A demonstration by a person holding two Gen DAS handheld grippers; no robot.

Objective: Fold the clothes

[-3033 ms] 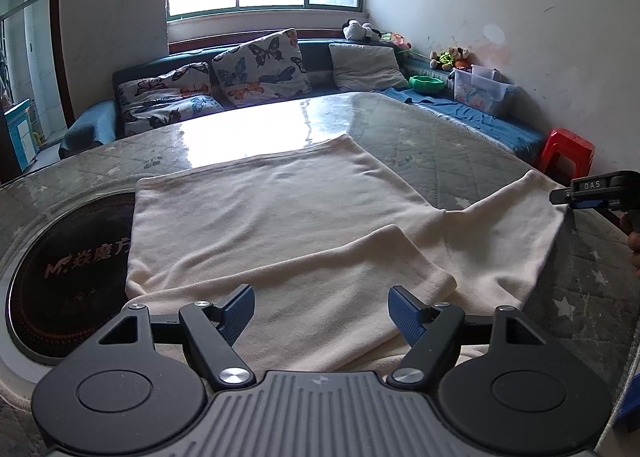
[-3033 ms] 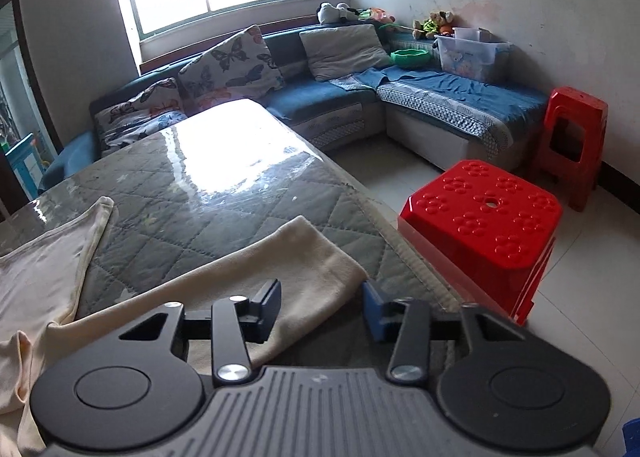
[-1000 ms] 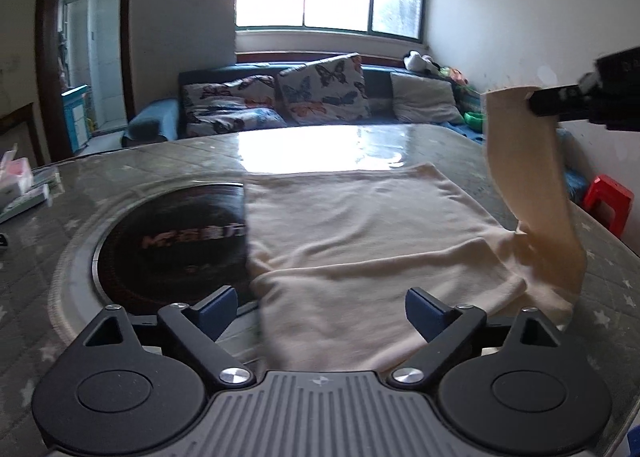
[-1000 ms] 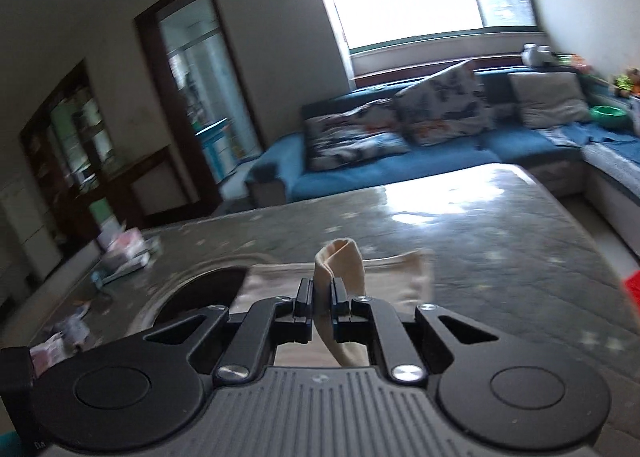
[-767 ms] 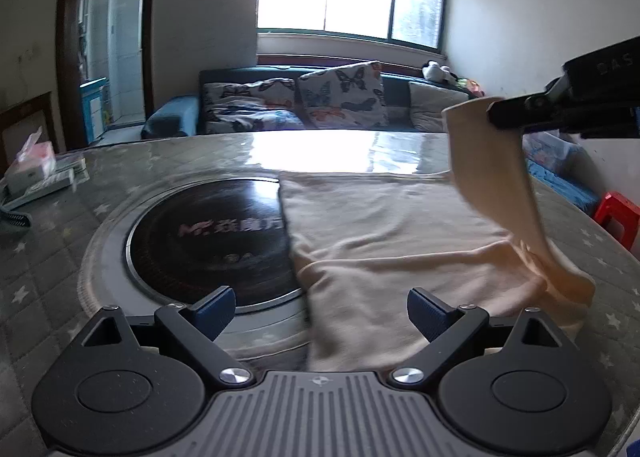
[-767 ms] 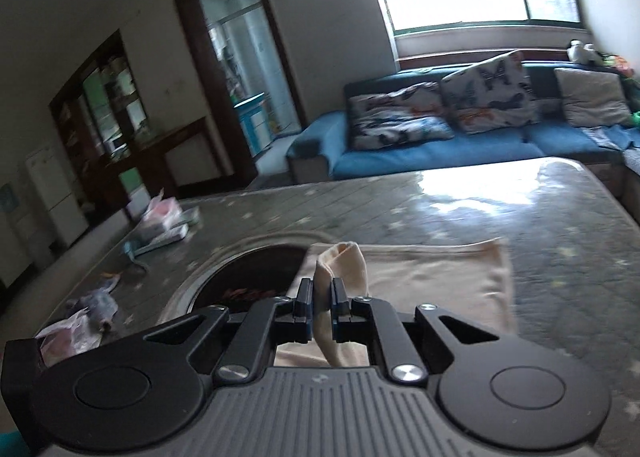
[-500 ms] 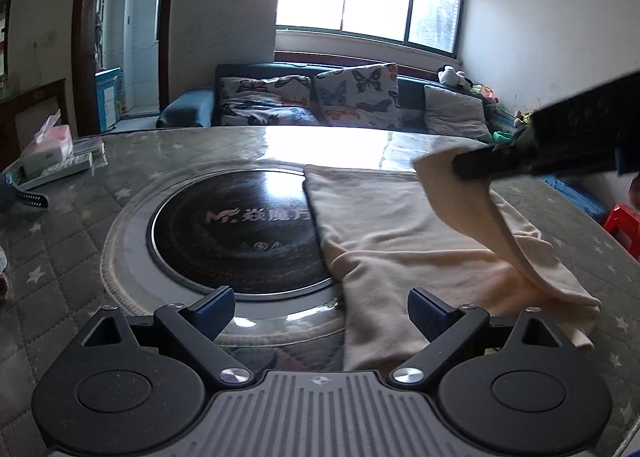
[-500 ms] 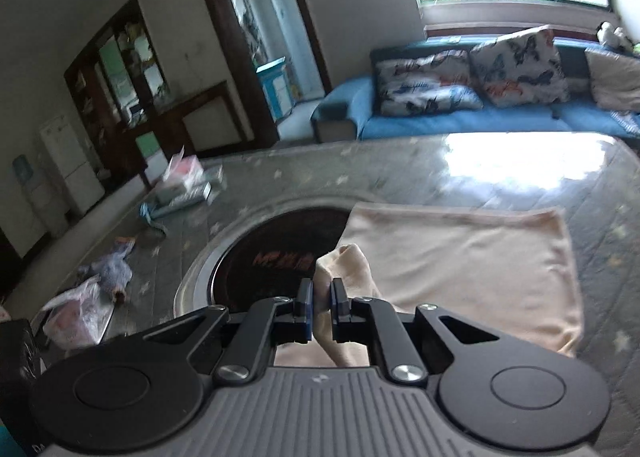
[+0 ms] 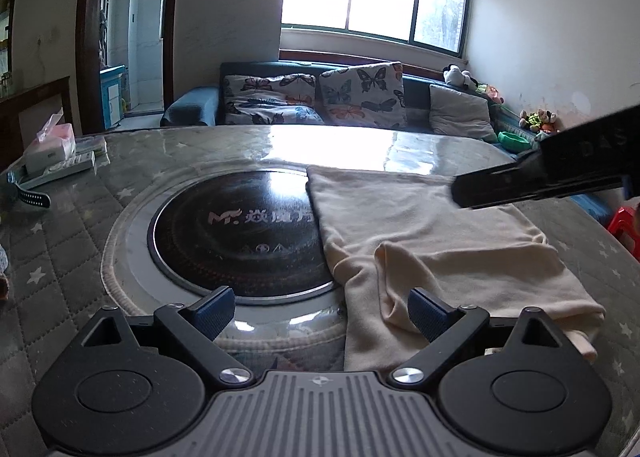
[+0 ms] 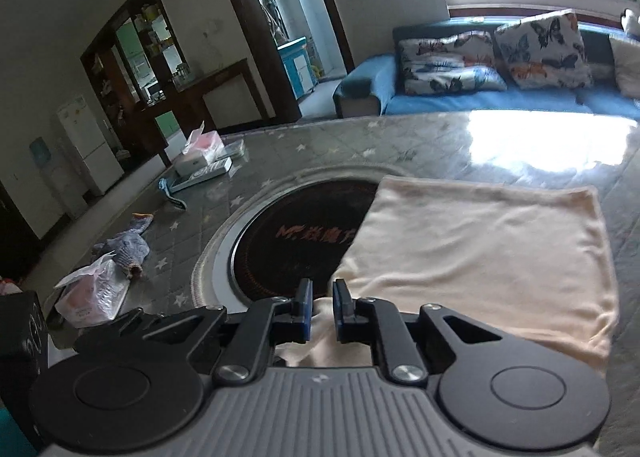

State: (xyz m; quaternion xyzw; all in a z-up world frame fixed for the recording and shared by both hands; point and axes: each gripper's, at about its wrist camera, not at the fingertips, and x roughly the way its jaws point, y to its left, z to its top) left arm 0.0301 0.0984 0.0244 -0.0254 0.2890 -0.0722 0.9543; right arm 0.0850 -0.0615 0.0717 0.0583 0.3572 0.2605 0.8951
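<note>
The cream garment (image 9: 432,233) is spread on the tabletop (image 9: 72,257) beside the round black hob (image 9: 240,233), its sleeve (image 9: 394,277) laid inward, the right gripper (image 10: 320,307) fingers slightly parted over it, the left gripper (image 9: 320,313) fingers held wide apart, holding nothing.

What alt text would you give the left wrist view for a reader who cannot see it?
A cream garment lies partly folded on a quilted grey table, its left edge overlapping a round black cooktop. The open left gripper hovers at its near edge, and the right gripper's black body reaches in from the right.
</note>
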